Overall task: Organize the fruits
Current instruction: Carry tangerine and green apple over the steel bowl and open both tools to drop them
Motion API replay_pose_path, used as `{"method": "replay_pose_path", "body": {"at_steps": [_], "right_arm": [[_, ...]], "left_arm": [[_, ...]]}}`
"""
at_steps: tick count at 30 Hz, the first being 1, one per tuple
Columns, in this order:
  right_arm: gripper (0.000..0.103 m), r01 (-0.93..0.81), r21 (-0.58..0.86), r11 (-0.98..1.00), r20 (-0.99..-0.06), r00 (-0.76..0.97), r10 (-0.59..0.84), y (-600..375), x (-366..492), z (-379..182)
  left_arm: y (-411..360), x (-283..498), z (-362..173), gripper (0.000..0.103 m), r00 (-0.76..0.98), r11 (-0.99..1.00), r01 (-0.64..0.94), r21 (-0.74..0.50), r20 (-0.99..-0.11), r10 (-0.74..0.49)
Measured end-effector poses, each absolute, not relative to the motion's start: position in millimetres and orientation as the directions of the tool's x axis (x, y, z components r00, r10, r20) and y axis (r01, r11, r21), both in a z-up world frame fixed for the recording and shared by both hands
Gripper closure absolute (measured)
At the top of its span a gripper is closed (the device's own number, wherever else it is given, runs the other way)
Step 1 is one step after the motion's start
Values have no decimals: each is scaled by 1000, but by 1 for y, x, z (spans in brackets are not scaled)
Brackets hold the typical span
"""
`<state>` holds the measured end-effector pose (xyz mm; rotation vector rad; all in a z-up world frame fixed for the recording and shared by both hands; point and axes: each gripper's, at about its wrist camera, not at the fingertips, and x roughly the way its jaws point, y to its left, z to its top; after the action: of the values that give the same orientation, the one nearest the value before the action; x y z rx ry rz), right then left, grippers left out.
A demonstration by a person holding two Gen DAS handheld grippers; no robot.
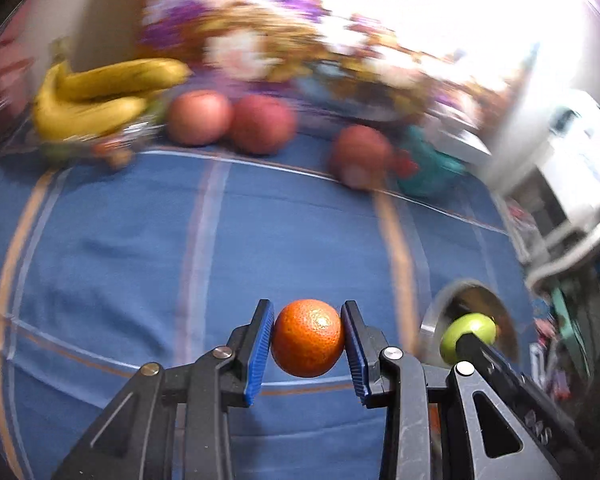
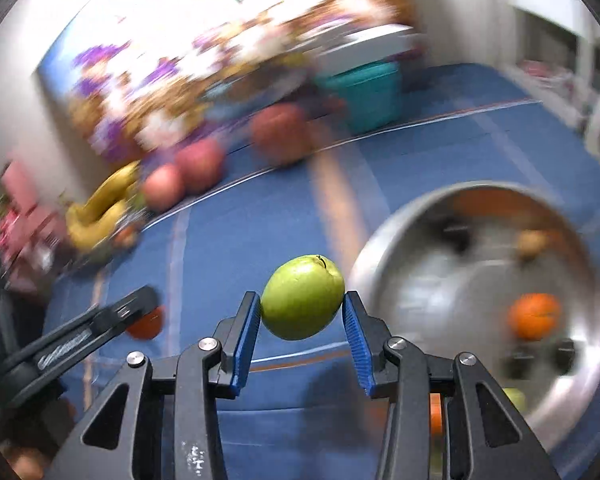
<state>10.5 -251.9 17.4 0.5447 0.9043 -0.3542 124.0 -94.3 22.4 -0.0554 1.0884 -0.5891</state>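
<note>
My left gripper (image 1: 307, 340) is shut on an orange tangerine (image 1: 307, 338) and holds it above the blue cloth. My right gripper (image 2: 303, 312) is shut on a green fruit (image 2: 303, 298), just left of a steel bowl (image 2: 384, 248). In the bowl lies another orange fruit (image 2: 534, 316). The right gripper with the green fruit (image 1: 466, 334) shows at the right of the left wrist view, in front of the bowl (image 1: 432, 316). The left gripper (image 2: 140, 312) shows at the left of the right wrist view.
At the back of the blue cloth (image 1: 140, 260) lie bananas (image 1: 100, 96), two red apples (image 1: 200, 118), a third red fruit (image 1: 360, 152) and a teal box (image 1: 428, 168). A flowered cloth rises behind them. Both views are motion-blurred.
</note>
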Motion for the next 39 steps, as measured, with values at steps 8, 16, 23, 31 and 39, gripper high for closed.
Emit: {"method": "replay_pose_path", "body": {"at_steps": [8, 16, 23, 31, 39], "right_arm": [[59, 690, 189, 698, -863, 456, -217, -323, -43, 18], [65, 678, 216, 702, -873, 456, -172, -330, -41, 9], [65, 689, 222, 690, -883, 442, -157, -330, -44, 3], [65, 715, 234, 658, -884, 438, -163, -333, -53, 6], [64, 674, 214, 707, -877, 451, -165, -308, -51, 13]], "left_arm": [[-186, 62, 19, 66, 230, 696, 648, -310, -791, -566], [-198, 56, -1, 66, 223, 701, 651, -292, -809, -544], [-196, 56, 1, 60, 202, 690, 646, -326, -798, -567], [-185, 58, 11, 44, 194, 691, 624, -365, -784, -589], [-138, 72, 17, 13, 340, 844, 484, -232, -839, -426]]}}
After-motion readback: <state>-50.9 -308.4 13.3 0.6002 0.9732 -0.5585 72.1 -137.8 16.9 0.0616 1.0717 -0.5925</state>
